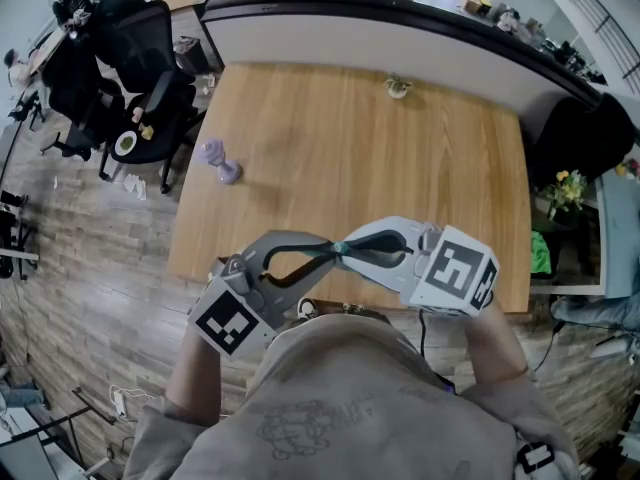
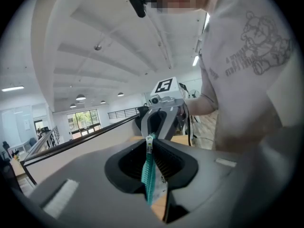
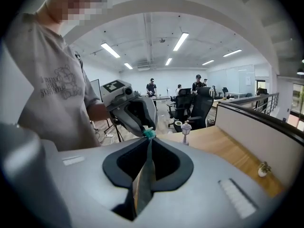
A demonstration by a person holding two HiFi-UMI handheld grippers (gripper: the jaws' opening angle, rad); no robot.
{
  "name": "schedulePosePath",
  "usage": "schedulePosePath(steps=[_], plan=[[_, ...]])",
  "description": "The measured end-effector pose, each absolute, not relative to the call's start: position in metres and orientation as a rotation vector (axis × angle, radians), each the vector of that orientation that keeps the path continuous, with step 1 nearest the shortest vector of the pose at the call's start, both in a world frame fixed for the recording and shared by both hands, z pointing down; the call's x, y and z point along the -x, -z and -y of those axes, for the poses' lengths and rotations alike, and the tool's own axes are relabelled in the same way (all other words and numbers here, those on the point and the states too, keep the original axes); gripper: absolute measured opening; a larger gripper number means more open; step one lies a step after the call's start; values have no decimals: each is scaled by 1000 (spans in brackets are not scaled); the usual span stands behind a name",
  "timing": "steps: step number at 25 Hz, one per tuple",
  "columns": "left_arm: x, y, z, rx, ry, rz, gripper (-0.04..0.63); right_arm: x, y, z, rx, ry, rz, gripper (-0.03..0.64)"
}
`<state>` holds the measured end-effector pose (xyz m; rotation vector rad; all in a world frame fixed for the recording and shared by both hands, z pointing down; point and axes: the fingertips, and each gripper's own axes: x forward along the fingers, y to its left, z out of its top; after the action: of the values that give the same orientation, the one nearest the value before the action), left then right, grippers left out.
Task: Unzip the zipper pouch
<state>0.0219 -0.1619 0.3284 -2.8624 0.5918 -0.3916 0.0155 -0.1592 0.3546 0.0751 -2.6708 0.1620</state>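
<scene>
**Item: zipper pouch (image 3: 144,177).** We find it off the surface, held in the air between the two grippers, close in front of the person's chest. Both gripper views show it edge-on: a thin flat panel with a teal zipper tape (image 2: 150,172) and a silver zipper pull (image 2: 151,140) at the top end.

**Progress.** We judge the unzipping as not visibly done. No view shows the pouch mouth, so we cannot tell how much of the zip is parted. With both holds set, running the pull along the tape seems to be the part left.

**Left gripper (image 2: 151,136).** Jaws closed on the teal tape, with the pull right at their tips.

**Right gripper (image 3: 148,135).** Jaws clamped on the pouch's panel, with the teal end poking out at the tips. The two sets of tips sit nose to nose, nearly touching.

**Below.** Wooden surface (image 1: 330,138), with a small lilac object (image 1: 218,161) on it, well apart from the pouch.
</scene>
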Motion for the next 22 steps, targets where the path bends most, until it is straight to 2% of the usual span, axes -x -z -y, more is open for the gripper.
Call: schedulePosePath(steps=[5, 12, 22], plan=[[-19, -348, 158, 2824, 581, -537, 41, -14, -362, 158, -95, -91, 2613, 37], [2, -324, 168, 3085, 175, -782, 18, -19, -334, 169, -79, -417, 2841, 35], [28, -338, 178, 3114, 188, -918, 5, -36, -332, 182, -146, -510, 2892, 34]])
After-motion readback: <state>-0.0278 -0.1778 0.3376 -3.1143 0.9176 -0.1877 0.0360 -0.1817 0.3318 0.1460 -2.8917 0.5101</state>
